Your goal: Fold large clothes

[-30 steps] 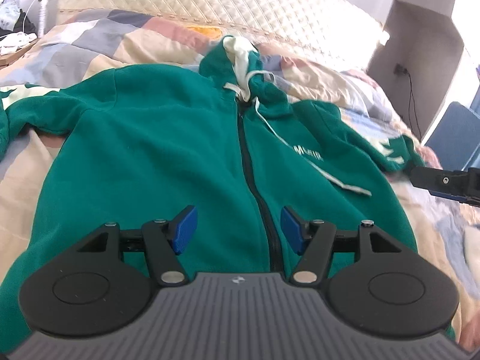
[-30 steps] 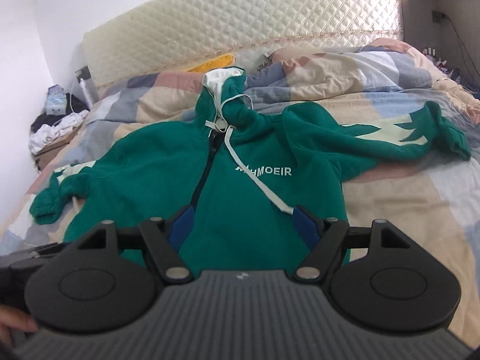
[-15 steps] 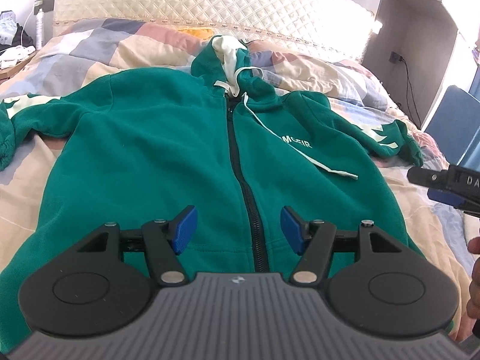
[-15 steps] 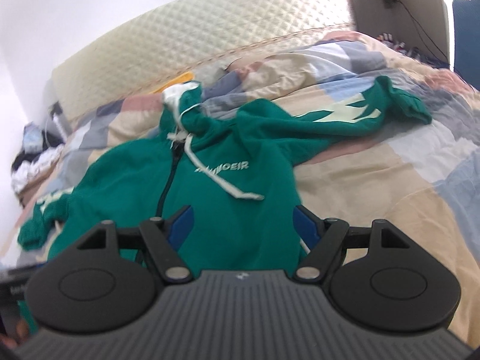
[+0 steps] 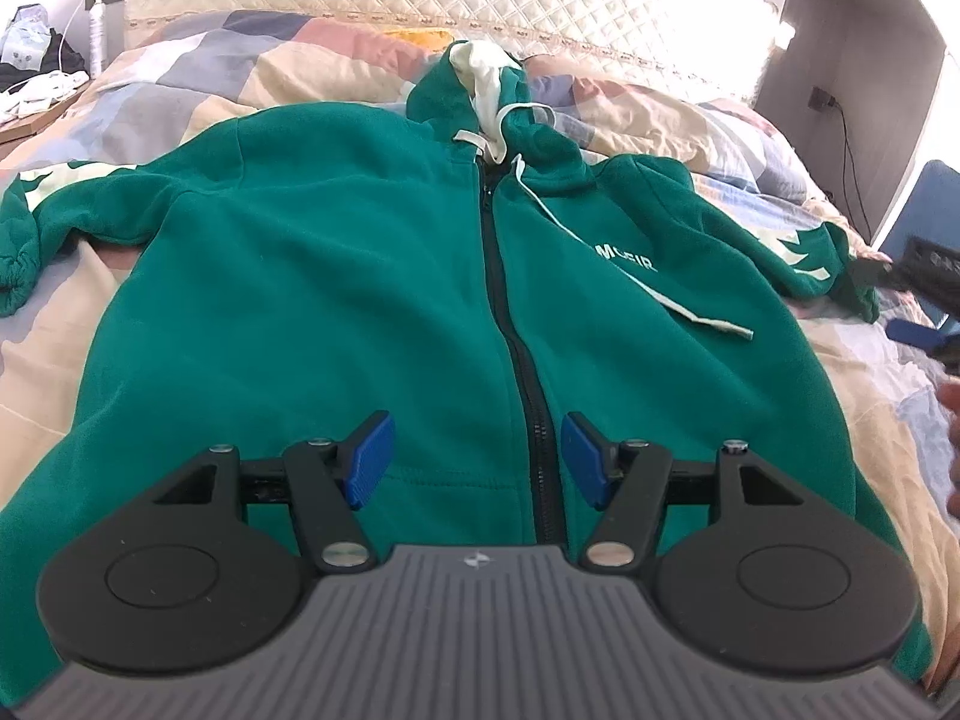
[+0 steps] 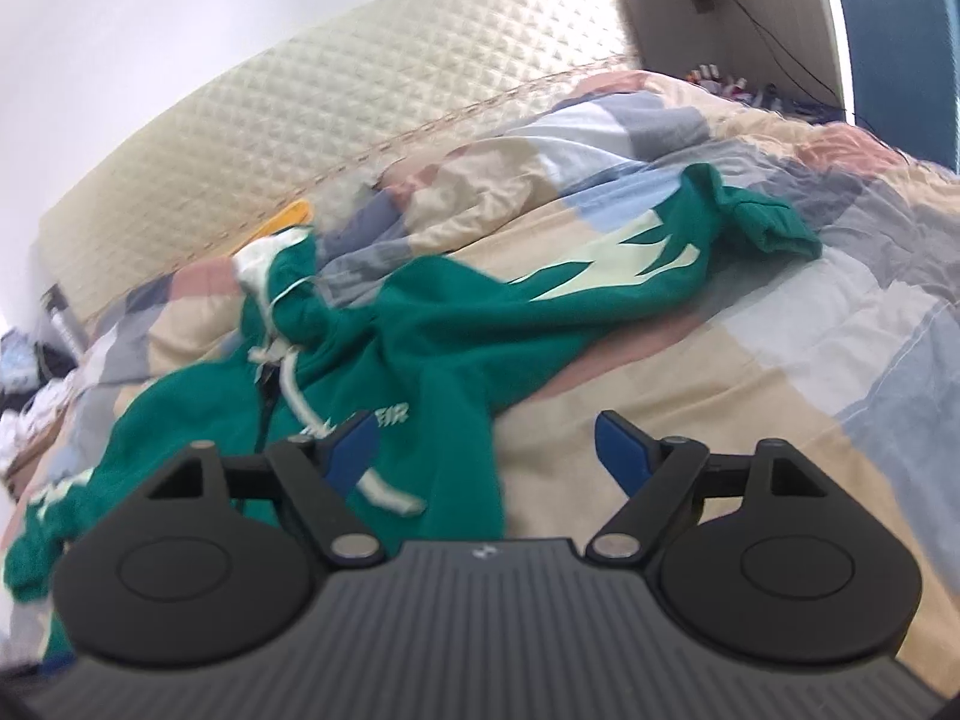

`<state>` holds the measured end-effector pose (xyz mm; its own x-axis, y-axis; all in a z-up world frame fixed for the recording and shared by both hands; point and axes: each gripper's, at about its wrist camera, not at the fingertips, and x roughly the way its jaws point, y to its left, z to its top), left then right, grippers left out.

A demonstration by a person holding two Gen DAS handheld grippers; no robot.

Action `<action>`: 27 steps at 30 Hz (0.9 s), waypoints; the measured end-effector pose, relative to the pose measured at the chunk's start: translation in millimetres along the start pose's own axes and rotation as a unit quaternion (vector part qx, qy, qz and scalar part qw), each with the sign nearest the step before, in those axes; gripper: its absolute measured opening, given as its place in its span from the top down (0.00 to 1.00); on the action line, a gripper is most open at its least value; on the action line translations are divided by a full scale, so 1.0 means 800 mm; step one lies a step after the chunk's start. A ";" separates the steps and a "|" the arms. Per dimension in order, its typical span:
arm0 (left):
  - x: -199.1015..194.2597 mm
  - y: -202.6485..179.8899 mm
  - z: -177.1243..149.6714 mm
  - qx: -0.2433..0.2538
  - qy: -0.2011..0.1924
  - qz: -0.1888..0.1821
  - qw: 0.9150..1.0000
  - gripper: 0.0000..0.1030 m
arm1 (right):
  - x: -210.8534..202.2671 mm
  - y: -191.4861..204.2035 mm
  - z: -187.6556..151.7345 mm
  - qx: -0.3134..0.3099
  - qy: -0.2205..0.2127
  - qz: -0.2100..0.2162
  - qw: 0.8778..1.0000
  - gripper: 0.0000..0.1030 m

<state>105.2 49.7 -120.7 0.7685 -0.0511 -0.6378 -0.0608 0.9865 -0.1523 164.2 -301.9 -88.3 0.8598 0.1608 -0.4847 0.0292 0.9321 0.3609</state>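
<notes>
Right gripper (image 6: 486,456) is shifted toward the green hoodie's (image 5: 360,300) right edge, fingers opening.
Nothing is held; left gripper (image 5: 477,459) is held partly open, empty.

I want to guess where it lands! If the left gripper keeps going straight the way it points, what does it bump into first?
Most likely the green hoodie. The left gripper points down over its front, open and empty, with the zipper just right of centre. It would probably meet the fabric near the hem, though depth is hard to judge.

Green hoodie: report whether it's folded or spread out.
Spread out. The green hoodie lies flat on the patchwork quilt, zipped, both sleeves stretched sideways; no fold yet.
</notes>
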 end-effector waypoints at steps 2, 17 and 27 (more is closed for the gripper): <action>0.003 0.000 -0.002 0.002 0.003 0.003 1.000 0.35 | 0.017 -0.013 0.006 0.023 0.014 0.006 1.000 0.17; 0.022 0.009 -0.004 -0.018 0.019 0.012 1.000 0.34 | 0.129 -0.120 0.016 0.197 0.049 0.040 0.978 0.00; 0.031 0.012 0.007 -0.051 -0.008 0.003 0.999 0.34 | 0.201 -0.176 0.043 0.180 0.043 0.053 0.981 0.01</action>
<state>127.2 58.7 -133.8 0.7781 -0.0418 -0.6267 -0.1293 0.9657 -0.2250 316.2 -418.6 -189.6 0.8221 0.2921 -0.4886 0.1328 0.7362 0.6636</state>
